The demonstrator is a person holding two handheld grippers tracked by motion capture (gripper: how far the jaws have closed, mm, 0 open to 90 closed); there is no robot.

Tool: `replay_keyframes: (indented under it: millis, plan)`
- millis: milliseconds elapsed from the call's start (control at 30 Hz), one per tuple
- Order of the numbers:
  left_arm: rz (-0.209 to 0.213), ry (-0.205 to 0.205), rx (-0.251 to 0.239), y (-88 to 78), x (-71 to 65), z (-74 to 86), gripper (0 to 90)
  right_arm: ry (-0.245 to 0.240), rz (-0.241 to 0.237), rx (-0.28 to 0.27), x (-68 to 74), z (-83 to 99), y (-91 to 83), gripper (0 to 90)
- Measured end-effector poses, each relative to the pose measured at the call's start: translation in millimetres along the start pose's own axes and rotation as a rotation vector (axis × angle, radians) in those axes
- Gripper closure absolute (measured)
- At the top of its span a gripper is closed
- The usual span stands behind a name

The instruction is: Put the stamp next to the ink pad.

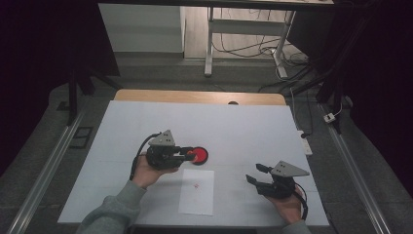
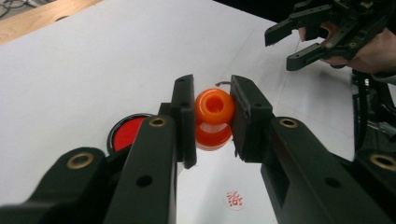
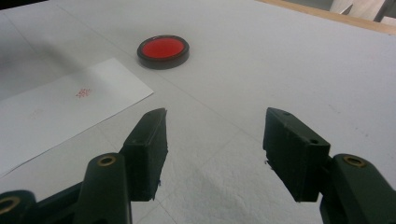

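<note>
My left gripper (image 2: 212, 119) is shut on a small orange stamp (image 2: 214, 108), its pads pressing both sides. It hovers just left of a round red ink pad (image 1: 200, 155) in a black case, which also lies below the jaws in the left gripper view (image 2: 127, 134). A white paper (image 1: 197, 192) bearing a red stamp mark (image 1: 196, 185) lies in front of the pad. My right gripper (image 1: 256, 174) is at the front right, open, with nothing between its fingers (image 3: 145, 144). The ink pad (image 3: 163, 50) and paper (image 3: 60, 107) lie ahead of it.
A white sheet (image 1: 243, 126) covers the table, with a wooden edge (image 1: 195, 96) along the far side. Metal rails run down both sides, and desk legs and cables (image 1: 272, 53) stand on the floor beyond.
</note>
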State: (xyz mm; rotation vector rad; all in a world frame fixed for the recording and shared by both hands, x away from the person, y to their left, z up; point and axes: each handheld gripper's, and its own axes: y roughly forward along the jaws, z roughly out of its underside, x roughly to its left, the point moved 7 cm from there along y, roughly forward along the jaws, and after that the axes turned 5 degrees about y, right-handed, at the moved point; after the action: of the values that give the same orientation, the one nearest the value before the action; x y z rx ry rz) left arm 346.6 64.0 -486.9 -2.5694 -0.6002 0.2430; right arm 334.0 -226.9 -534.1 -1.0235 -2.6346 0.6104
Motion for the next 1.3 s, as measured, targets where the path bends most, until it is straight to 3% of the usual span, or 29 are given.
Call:
replay_keyframes:
  millis: [433, 667, 833, 1300]
  plan:
    - [-0.06, -0.034, -0.008, -12.0, 17.3, 3.1, 72.4, 0.007, 0.004, 0.009, -3.0, 2.3, 0.6, 39.4]
    - [-0.125, -0.072, 0.016, -12.5, 40.6, 13.7, 72.3, 0.019, 0.002, 0.008, -6.6, 3.9, 0.8, 39.3]
    - [-0.187, -0.094, 0.061, -5.4, 59.0, 27.1, 72.3, 0.03, 0.006, 0.012, -9.6, 7.7, -1.4, 39.3]
    - [-0.207, -0.118, 0.101, 12.0, 72.8, 40.4, 72.1, 0.022, 0.022, 0.017, -8.1, 10.5, -7.1, 39.5]
